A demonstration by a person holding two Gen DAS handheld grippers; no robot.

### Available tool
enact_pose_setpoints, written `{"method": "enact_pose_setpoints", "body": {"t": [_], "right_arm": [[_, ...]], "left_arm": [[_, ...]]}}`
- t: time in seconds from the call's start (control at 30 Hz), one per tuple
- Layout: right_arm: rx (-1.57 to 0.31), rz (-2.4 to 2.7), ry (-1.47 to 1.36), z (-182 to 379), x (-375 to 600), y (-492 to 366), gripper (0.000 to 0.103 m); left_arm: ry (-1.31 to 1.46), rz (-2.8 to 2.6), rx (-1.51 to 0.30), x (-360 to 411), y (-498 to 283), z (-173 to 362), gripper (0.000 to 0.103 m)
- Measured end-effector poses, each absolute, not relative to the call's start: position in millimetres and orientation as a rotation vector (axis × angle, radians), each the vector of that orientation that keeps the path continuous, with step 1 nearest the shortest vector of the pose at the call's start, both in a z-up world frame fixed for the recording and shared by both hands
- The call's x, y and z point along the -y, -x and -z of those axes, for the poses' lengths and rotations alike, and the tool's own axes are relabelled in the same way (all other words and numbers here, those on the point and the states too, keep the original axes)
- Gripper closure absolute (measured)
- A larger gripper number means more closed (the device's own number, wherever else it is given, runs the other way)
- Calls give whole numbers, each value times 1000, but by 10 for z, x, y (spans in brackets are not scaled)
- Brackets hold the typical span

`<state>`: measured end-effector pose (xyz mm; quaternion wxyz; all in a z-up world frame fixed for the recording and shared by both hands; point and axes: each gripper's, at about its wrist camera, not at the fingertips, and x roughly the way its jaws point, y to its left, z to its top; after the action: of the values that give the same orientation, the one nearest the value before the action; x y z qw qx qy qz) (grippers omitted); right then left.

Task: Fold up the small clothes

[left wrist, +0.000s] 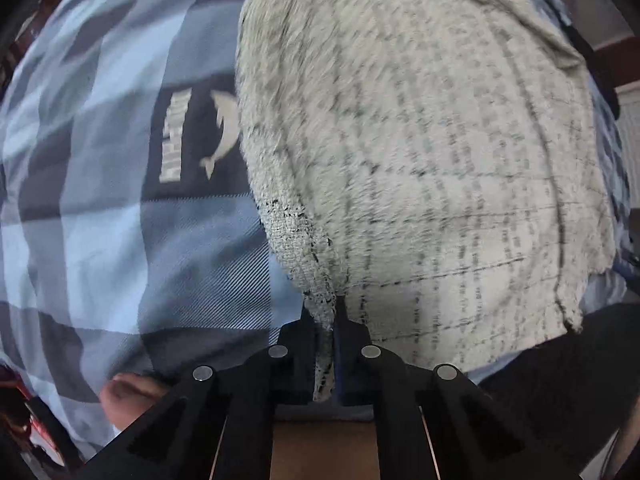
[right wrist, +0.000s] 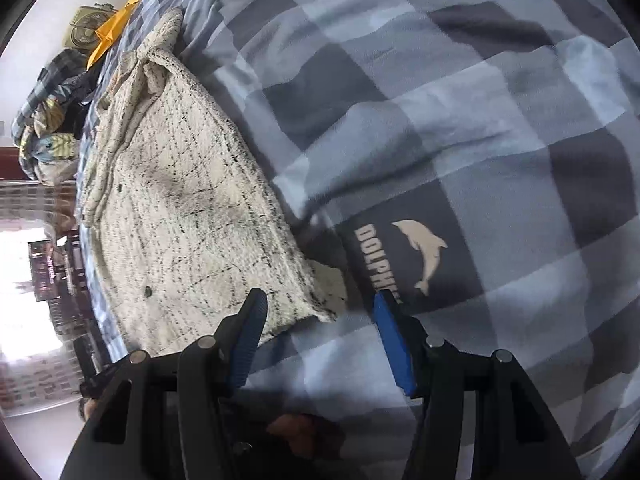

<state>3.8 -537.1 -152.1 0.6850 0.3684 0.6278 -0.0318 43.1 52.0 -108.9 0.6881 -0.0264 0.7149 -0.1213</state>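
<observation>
A cream knit garment point(left wrist: 420, 152) with thin black check lines lies on a blue checked bedsheet point(left wrist: 100, 220). My left gripper point(left wrist: 329, 320) is shut on the garment's edge, pinching a fold of knit between its fingers. In the right wrist view the same garment point(right wrist: 180, 208) lies spread out with small dark buttons showing. My right gripper point(right wrist: 320, 304) is open, its blue-padded fingers point(right wrist: 390, 320) straddling the garment's near corner point(right wrist: 324, 292) just above the sheet.
The sheet carries a dark patch with a dolphin logo point(right wrist: 424, 252), also in the left wrist view point(left wrist: 218, 132). A pile of other clothes point(right wrist: 44, 120), a yellow item point(right wrist: 116, 24) and a small fan point(right wrist: 86, 28) sit at the bed's far end.
</observation>
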Motion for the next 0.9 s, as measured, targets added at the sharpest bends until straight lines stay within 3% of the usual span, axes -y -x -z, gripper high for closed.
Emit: {"method": "enact_pose_setpoints", "body": {"t": [0.13, 0.23, 0.6, 0.67, 0.8, 0.9], "right_arm": [[-1425, 75, -823, 1604, 5360, -123, 50], [-1468, 55, -804, 1698, 5306, -222, 42], [-1510, -83, -645, 1843, 4833, -490, 42], [-1500, -146, -582, 1754, 4687, -528, 93], [-1501, -146, -541, 1531, 4585, -559, 97], [-1400, -207, -600, 1102, 4574, -568, 97]], "left_arm": [[168, 327, -1538, -557, -440, 874, 98], [218, 359, -1525, -584, -424, 805, 98], [318, 387, -1554, -613, -410, 842, 98], [325, 396, -1548, -622, -394, 818, 98], [402, 415, -1489, -673, -428, 644, 98], [539, 445, -1415, -822, -502, 412, 98]]}}
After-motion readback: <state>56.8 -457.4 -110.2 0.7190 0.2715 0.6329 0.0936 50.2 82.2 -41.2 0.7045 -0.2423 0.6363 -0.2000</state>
